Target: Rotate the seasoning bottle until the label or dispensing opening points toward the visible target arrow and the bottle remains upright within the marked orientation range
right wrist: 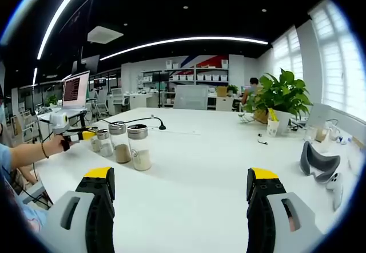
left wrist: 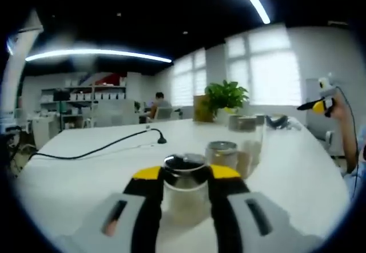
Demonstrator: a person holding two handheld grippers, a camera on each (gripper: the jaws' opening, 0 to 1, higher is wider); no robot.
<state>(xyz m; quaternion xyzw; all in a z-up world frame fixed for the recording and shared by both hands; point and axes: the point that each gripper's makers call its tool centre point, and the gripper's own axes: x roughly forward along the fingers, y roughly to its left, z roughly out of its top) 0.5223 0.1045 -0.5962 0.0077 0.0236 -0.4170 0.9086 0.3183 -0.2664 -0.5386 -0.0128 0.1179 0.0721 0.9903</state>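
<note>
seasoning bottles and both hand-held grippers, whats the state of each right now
left hand-held gripper: shut on the nearest seasoning bottle
nearest seasoning bottle: upright, lid on, held between the jaws
middle seasoning bottle: upright, lid on, free
end seasoning bottle: upright, lid on, free
right hand-held gripper: open, nothing between the jaws
</note>
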